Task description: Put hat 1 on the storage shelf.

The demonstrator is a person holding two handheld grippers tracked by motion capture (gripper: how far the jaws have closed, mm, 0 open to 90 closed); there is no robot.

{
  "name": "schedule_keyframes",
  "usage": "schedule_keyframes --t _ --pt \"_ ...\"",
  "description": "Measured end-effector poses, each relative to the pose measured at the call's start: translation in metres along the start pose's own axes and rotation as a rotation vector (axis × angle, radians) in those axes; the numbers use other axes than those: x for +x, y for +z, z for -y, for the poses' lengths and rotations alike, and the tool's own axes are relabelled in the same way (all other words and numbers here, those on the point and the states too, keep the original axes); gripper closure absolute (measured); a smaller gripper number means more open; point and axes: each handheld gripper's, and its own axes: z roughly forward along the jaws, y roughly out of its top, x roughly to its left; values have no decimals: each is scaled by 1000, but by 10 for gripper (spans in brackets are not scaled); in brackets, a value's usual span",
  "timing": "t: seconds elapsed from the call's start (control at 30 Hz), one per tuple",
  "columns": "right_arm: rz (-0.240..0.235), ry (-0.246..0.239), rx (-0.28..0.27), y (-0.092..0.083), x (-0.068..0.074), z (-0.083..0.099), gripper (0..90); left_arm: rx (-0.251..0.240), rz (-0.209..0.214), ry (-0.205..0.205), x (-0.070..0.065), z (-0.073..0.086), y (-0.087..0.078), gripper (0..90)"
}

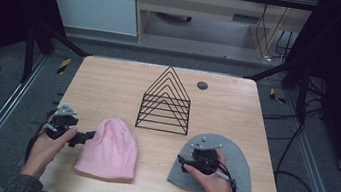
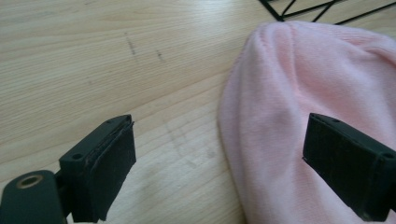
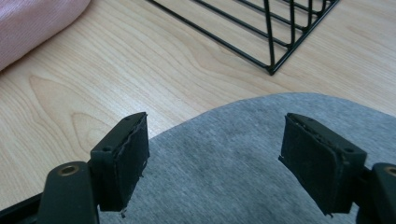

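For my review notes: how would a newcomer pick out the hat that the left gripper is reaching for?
Start at the black wire rack standing mid-table. In front of it and to its left lies the pink hat, flat on the wood, with the open left gripper at its edge. It is fuzzy and pink, whereas the grey hat is smooth.

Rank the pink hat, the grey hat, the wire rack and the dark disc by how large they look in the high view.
1. Grey hat, partly covered by a hand, so its lead is unsure.
2. Pink hat, close to it.
3. Wire rack, a see-through frame of similar spread, so its rank is unsure.
4. Dark disc, clearly smallest.
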Motion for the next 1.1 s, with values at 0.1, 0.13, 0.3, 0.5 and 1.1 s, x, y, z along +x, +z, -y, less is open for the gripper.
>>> schedule_keyframes --t 0.1,0.13,0.3,0.5,1.1 --pt "4 7 2 -1 -1 1 235 12 15 7 -5 -2 0 107" --pt "7 6 3 -1 -1 1 235 13 21 6 -7 -2 0 112" --pt "7 3 3 -3 -2 1 235 24 35 26 -16 -5 1 109" --pt "18 10 13 -4 -4 2 235 35 45 45 -22 -9 2 140" --pt "5 -10 25 0 2 2 239 119 72 88 -19 -19 37 487"
